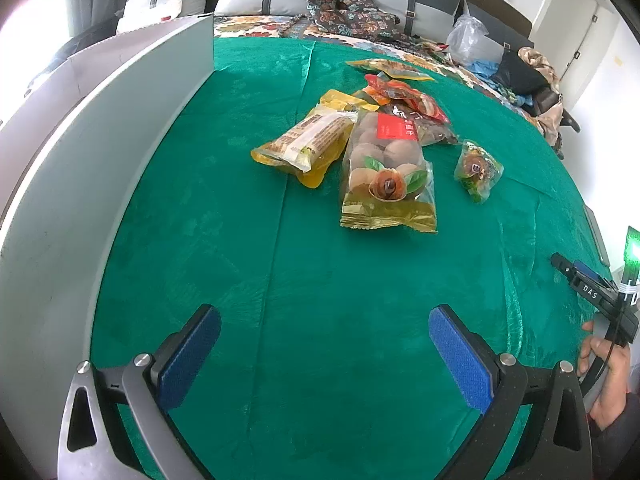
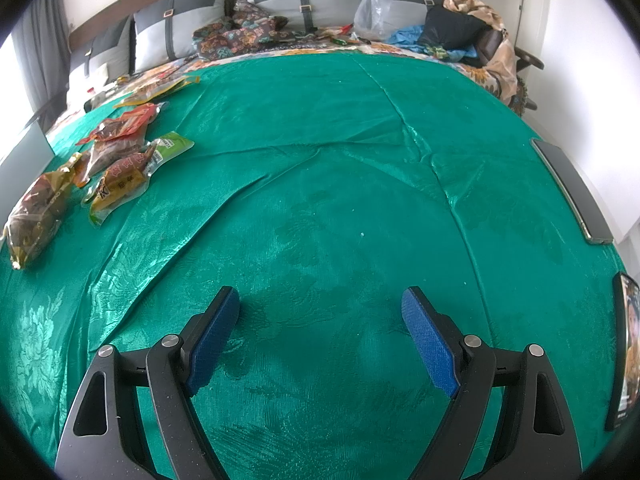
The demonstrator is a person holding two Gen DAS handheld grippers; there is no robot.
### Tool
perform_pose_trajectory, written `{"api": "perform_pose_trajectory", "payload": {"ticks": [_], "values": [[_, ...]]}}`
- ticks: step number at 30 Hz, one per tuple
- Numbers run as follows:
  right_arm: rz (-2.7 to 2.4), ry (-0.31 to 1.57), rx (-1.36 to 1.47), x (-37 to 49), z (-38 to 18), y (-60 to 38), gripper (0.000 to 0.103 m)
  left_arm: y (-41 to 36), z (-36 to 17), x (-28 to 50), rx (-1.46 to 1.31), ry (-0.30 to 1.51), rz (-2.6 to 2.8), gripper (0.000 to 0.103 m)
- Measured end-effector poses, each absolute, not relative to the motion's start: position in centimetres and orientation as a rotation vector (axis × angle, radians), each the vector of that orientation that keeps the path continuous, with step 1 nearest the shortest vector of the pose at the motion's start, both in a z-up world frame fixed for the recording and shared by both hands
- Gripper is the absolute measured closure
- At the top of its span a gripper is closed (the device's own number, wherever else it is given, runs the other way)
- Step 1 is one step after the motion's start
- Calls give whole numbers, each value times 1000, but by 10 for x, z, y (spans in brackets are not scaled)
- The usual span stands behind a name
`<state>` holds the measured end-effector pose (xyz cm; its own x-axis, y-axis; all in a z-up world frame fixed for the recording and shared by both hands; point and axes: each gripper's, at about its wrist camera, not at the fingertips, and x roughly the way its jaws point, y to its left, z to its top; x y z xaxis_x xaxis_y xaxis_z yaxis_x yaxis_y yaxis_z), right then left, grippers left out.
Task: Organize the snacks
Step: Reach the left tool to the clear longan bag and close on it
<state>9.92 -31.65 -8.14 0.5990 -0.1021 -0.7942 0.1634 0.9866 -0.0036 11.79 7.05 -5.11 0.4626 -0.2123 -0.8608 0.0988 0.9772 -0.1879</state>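
Observation:
Several snack bags lie in a loose pile on the green cloth (image 1: 280, 280). Nearest in the left wrist view is a clear bag of round brown fruit (image 1: 386, 172) with a gold bottom, then a yellow bag (image 1: 308, 140) to its left and a small green packet (image 1: 478, 170) to its right; red bags (image 1: 404, 94) lie behind. My left gripper (image 1: 324, 344) is open, low over bare cloth, well short of the pile. My right gripper (image 2: 320, 328) is open over bare cloth; the same pile (image 2: 116, 160) lies far to its left.
A white box (image 1: 80, 168) with a tall wall stands along the left. A hand (image 1: 608, 376) holding the other gripper shows at the right edge. Two phones (image 2: 572, 188) (image 2: 624, 352) lie at the right border. Cushions, a plastic bag (image 2: 372, 8) and clothes sit behind.

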Motion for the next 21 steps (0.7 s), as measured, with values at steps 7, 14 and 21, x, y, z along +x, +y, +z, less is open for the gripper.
{"api": "perform_pose_trajectory", "payload": {"ticks": [7,14,21], "values": [[-154,916,72,99,-81,-316,17,68,-54,117,-98,1077,-196,0],[-154,916,73,99,-81,-316,17,69,-54,119,-136,1077,-190,0],[-154,916,73,99,-82,-316,17,53,-46,140,-106,1044,-195,1]]}}
